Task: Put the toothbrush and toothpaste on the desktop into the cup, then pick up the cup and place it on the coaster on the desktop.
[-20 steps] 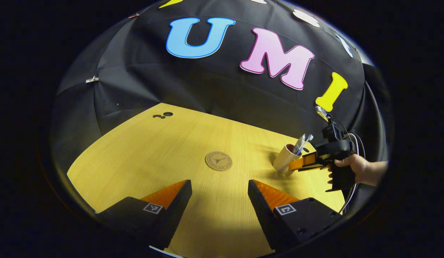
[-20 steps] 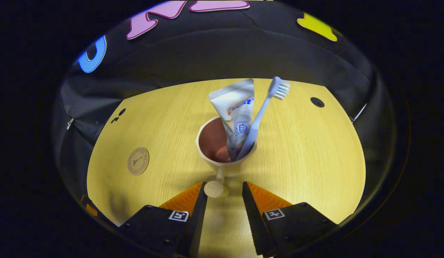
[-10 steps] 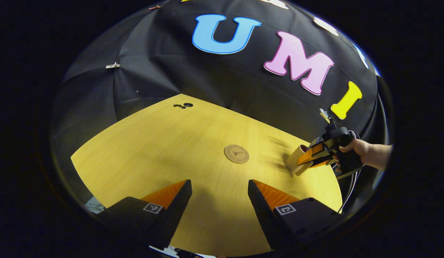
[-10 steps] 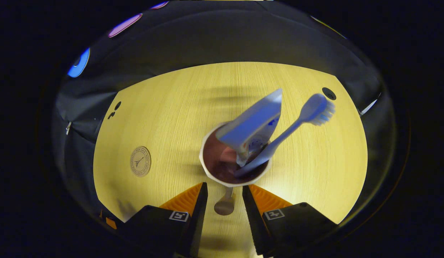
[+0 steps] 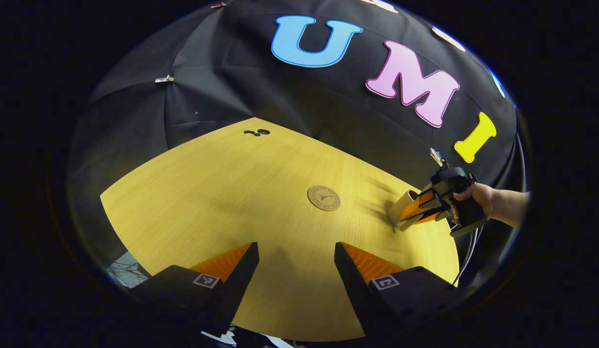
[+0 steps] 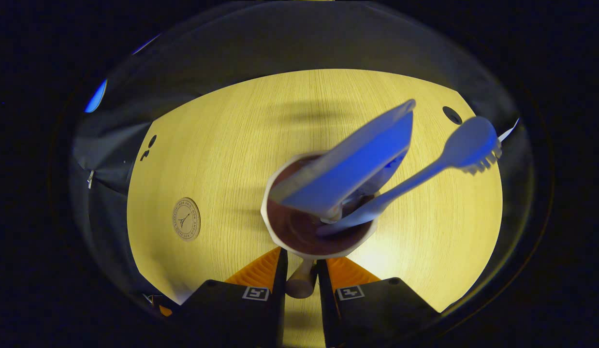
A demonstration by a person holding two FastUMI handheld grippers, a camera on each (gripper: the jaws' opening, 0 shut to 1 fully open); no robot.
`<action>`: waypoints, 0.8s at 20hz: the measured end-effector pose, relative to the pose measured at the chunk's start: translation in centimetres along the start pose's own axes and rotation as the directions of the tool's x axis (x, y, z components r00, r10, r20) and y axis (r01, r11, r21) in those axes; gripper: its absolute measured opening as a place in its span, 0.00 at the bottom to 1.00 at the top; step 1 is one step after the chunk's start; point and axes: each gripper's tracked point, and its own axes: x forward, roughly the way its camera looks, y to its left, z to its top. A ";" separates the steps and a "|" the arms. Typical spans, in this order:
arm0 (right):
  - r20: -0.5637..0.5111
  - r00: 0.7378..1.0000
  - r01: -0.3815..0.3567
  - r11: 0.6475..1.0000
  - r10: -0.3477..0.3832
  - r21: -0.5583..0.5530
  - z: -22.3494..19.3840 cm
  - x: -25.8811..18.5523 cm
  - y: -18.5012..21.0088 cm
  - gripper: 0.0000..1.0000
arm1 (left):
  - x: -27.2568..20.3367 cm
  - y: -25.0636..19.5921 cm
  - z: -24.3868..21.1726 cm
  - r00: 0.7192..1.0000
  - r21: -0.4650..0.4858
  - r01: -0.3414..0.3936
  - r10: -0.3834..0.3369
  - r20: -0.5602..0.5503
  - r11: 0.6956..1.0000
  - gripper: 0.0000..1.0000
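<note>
Though its tube (image 6: 347, 162) blurs unreadably, right tongs (image 6: 301, 266) clamp the cup's handle (image 6: 299, 282).

Light wood-grain desktop (image 5: 222, 193), brightly lit from above, soft shadows falling across its far right part. Black cloth wall (image 5: 222, 96) hangs wrinkled behind it, pinned with a small metal clip (image 5: 164, 79). Dark round holes (image 5: 258, 132) near the desktop's far edge.

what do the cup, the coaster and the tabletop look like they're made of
Cup: probably ceramic or plastic, with a pale matte outside and a smooth reddish-brown inside that catches a faint sheen.
Coaster: likely wood or cork, a thin tan disc with a dark engraved-looking emblem.
Tabletop: light wood or wood-look laminate, fine straight grain lines, low gloss.
</note>
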 end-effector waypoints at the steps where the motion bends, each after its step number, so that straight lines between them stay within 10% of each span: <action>1: -0.003 1.000 -0.004 1.000 0.004 -0.007 0.0 0.1 0.1 0.34 | 0.0 -0.5 -0.1 1.000 0.001 0.010 -0.010 -0.003 1.000 0.98; 16: 0.072 0.997 0.031 0.986 -0.020 -0.164 -0.1 -1.0 0.4 0.17 | -0.2 0.5 -2.0 0.998 0.042 0.037 -0.035 -0.045 0.998 0.98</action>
